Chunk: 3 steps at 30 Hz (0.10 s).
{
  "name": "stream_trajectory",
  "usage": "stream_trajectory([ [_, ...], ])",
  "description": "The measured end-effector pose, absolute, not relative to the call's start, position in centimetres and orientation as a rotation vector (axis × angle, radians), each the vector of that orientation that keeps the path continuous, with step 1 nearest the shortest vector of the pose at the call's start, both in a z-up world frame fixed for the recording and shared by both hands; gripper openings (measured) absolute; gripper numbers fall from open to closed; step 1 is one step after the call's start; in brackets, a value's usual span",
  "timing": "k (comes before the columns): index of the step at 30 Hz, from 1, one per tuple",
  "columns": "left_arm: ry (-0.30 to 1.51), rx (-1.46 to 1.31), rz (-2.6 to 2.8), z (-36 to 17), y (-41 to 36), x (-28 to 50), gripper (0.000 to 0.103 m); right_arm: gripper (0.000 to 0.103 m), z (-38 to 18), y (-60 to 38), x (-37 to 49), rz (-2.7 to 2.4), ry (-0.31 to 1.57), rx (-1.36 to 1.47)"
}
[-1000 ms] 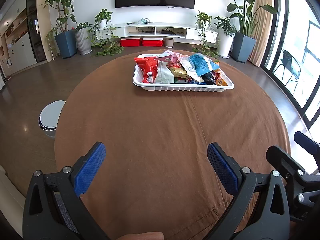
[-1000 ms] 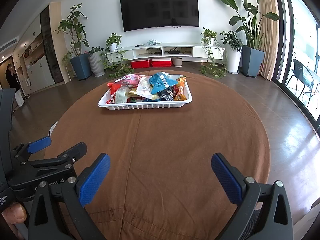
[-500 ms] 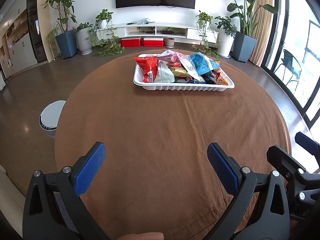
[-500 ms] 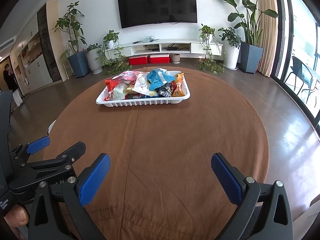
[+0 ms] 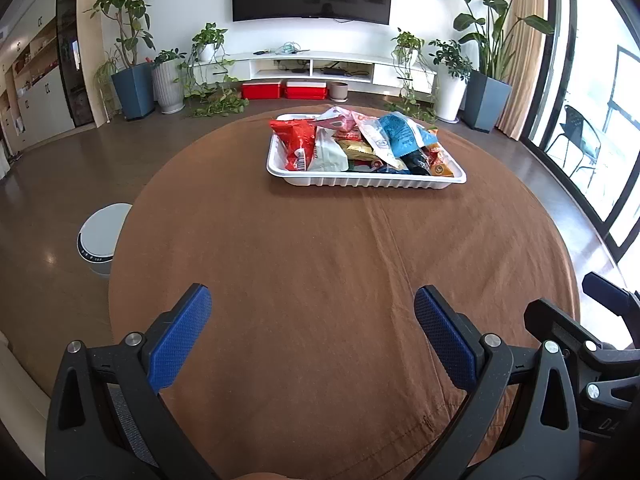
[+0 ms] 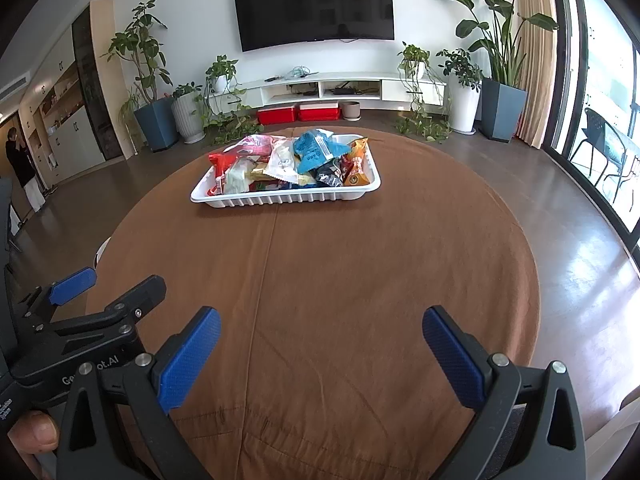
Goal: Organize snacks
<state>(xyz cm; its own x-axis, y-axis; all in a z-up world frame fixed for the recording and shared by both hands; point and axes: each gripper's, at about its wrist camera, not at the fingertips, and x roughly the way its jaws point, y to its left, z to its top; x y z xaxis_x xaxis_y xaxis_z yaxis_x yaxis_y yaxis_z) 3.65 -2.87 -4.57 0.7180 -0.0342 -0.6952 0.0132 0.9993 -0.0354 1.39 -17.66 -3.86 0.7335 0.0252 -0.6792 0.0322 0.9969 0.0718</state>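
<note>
Left wrist view: the left hand-held gripper [image 5: 312, 316] is spread wide, its blue-padded fingers [image 5: 180, 336] holding nothing above the near part of a round bench [image 5: 320, 264] covered in brown cloth. A white ribbed tray [image 5: 360, 181] stands on the far half of the bench, well apart from the fingers, heaped with snack packets [image 5: 352, 142]; a red packet [image 5: 294, 142] lies at its left end and a blue packet [image 5: 400, 136] toward its right. The right hand-held gripper [image 5: 600, 320] shows at the right edge. A white bin [image 5: 102, 236] stands on the floor left of the bench. Right wrist view: the right hand-held gripper [image 6: 320, 338] is likewise spread and empty over the near bench edge. The tray [image 6: 280, 200] with its snack packets [image 6: 288, 162] sits far ahead, slightly left of centre. The left hand-held gripper [image 6: 108, 284] appears at lower left, also spread, with a thumb [image 6: 34, 434] below it. A wall television [image 6: 314, 6] and potted plants [image 6: 148, 80] fill the background.
</note>
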Motion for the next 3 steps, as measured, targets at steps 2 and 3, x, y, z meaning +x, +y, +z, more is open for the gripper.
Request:
stream_trajectory([
  [2,0.770,-0.030,-0.031,-4.55,-2.78,3.62,0.103,0.103,-3.86,-17.69,1.57,-0.004,0.750,0.081],
  [3,0.772,-0.034,-0.034,-4.53,-2.73,3.64,0.103,0.103,-3.85,-17.70,1.54,-0.005,0.749,0.081],
])
